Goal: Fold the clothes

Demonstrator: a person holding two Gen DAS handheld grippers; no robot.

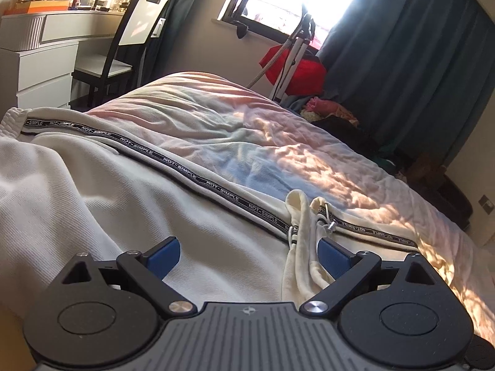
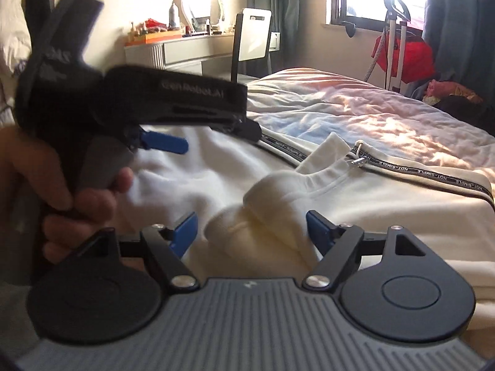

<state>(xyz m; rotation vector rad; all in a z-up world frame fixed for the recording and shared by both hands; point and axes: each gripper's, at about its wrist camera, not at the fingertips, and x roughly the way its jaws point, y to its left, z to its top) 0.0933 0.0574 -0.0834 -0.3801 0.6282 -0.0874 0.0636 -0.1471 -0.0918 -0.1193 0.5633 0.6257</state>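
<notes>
Cream knit jacket (image 1: 102,191) lies spread on the bed (image 1: 247,142), its black "NOT-SIMPLE" tape (image 1: 173,160) running along the zip line w/ the zip pull (image 1: 330,225) at the collar (image 1: 300,232).

L gripper (image 1: 249,252) hovers low over the jacket body, jaws wide, nothing between them; the collar band sits just inside its right finger (image 1: 332,252). R gripper (image 2: 252,228) is also wide apart, straddling a rumpled roll of collar fabric (image 2: 263,216) w/o pinching it. Seen from the R wrist cam, the L gripper (image 2: 164,142) is above the jacket, on the side of the collar toward the dresser (image 2: 173,52), held in the person's hand (image 2: 62,185); that view is motion-blurred.

Step in hand, as judged: getting a grip near the collar before folding. To do it well, each gripper should close on a single flat edge of cloth, not the bunched roll, and stay clear of the zip pull. Smoothing the collar first would help, since a lumpy start likely carries through every fold. Pulling both sides evenly away from the collar should keep the tape straight.
</notes>
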